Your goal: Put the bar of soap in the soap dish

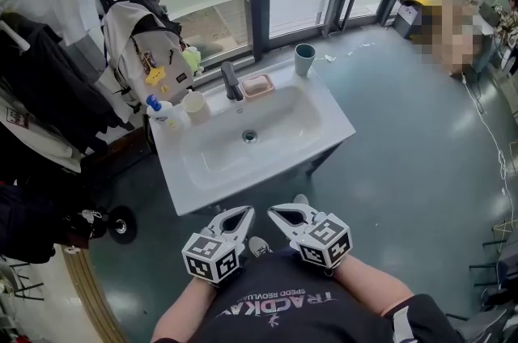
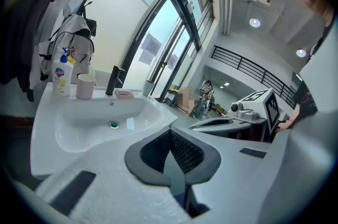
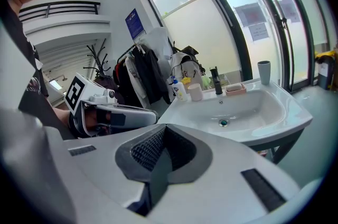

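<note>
We had both grippers parked low in front of our belly, side by side and just apart. The left gripper (image 1: pixel 242 214) had its jaws pressed together with nothing between them, and the right gripper (image 1: pixel 278 211) looked the same. Both pointed forward and a bit down, tips angled toward each other, with our forearms (image 1: pixel 368 278) tucked in close.

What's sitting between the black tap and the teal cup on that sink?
The pink soap dish, close beside the tap; from there to the cup the white sink rim is bare. The head view shows it best.
</note>
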